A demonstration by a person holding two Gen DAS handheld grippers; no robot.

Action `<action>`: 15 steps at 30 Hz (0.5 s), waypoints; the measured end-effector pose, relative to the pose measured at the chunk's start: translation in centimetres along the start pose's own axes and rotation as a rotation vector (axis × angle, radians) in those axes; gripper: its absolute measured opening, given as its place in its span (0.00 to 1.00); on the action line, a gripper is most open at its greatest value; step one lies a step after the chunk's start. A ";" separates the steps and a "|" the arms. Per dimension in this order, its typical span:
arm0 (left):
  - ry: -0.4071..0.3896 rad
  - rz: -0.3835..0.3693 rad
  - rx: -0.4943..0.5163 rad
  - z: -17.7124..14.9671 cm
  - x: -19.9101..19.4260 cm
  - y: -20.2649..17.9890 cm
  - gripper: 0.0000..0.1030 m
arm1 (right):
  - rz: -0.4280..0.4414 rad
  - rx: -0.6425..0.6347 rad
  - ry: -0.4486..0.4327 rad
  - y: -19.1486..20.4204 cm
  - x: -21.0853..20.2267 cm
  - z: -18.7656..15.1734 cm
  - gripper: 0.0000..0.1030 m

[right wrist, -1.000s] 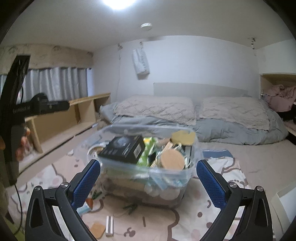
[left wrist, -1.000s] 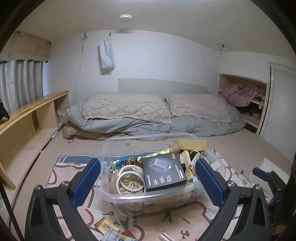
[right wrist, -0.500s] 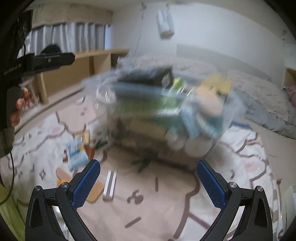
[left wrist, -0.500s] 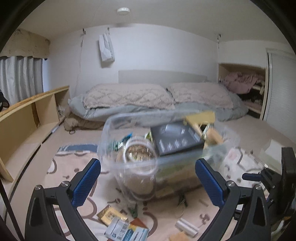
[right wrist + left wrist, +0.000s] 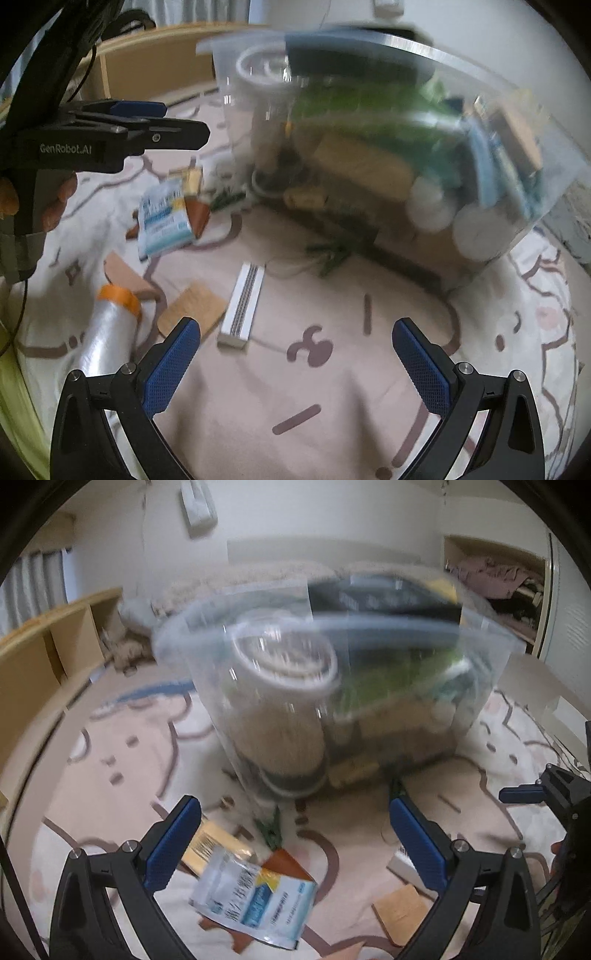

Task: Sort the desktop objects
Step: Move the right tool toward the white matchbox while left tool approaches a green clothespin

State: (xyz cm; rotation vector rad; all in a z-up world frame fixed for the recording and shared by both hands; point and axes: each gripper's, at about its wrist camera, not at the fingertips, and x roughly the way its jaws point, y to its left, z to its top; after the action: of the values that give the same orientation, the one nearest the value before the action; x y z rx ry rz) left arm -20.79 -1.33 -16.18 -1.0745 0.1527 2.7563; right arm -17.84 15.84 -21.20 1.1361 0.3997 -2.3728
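A clear plastic bin (image 5: 491, 686) (image 5: 406, 48) packed with several items stands on the patterned cloth, blurred by motion. Loose items lie before it: a white-blue packet (image 5: 255, 901) (image 5: 164, 218), a yellow card (image 5: 212, 843), an orange-brown piece (image 5: 286, 860), a cork square (image 5: 400, 908) (image 5: 194, 306), a white staple strip (image 5: 243, 302), green clips (image 5: 271, 829) (image 5: 332, 254) and a plastic-wrap roll with an orange end (image 5: 107, 332). My left gripper (image 5: 295, 843) hangs open above the packet. My right gripper (image 5: 295, 363) is open over bare cloth near the strip.
The patterned cream cloth (image 5: 332, 387) covers the floor. A wooden shelf (image 5: 44, 642) runs along the left, and a bed with pillows lies behind the bin. The left gripper's body (image 5: 92, 140), held by a hand (image 5: 55, 206), shows at the right wrist view's left.
Both grippers have dropped and moved closer to the bin and cloth. The loose items now fill the lower part of each view. Both stay open.
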 end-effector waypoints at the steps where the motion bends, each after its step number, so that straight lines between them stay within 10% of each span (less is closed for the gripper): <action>1: 0.018 -0.002 -0.002 -0.2 0.4 -0.1 1.00 | 0.003 0.006 0.020 -0.1 0.4 -0.2 1.00; 15: 0.154 0.033 0.053 -2.2 5.0 -0.6 1.00 | 0.043 0.060 0.178 -0.7 4.4 -2.4 1.00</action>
State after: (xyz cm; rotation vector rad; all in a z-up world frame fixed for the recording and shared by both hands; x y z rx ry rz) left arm -22.83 -0.50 -21.20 -1.2810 0.2645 2.6805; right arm -19.07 16.26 -26.10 1.3747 0.3622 -2.2683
